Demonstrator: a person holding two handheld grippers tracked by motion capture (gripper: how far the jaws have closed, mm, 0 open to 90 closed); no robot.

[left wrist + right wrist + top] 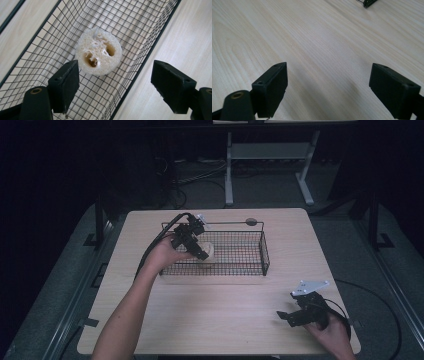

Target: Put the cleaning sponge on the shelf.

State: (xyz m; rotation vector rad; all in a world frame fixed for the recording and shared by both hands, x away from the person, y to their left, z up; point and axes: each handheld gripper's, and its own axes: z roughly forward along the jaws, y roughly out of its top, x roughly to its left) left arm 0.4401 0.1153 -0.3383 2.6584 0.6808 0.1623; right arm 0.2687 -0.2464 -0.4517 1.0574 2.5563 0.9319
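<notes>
Right gripper [292, 316]: held in the person's right hand [334, 334] at the near right corner of the table [235, 315]. Jaws spread wide, nothing between them; in the right gripper view they frame bare pale wood, with a dark corner of the basket at the far top edge.

Left gripper [197, 249]: held in the left hand [162, 255], reaching over the near left part of the wire basket [264, 251]. Jaws wide apart in the left gripper view, gripping nothing; one jaw stands over the basket's mesh, the other over the table outside the basket's rim.

Loofah slice [99, 55]: round, pale, spongy, with two dark holes through its middle. Lies inside the basket on the mesh floor, near the left end and close to the near wall. It sits just beyond the left gripper's jaws; whether one jaw brushes its edge is hard to tell, though it looks apart.

Wire basket: black, rectangular, set lengthwise across the middle of the table, toward the far side.

Small dark round knob [251, 222]: on the table just behind the basket's far right corner.
</notes>
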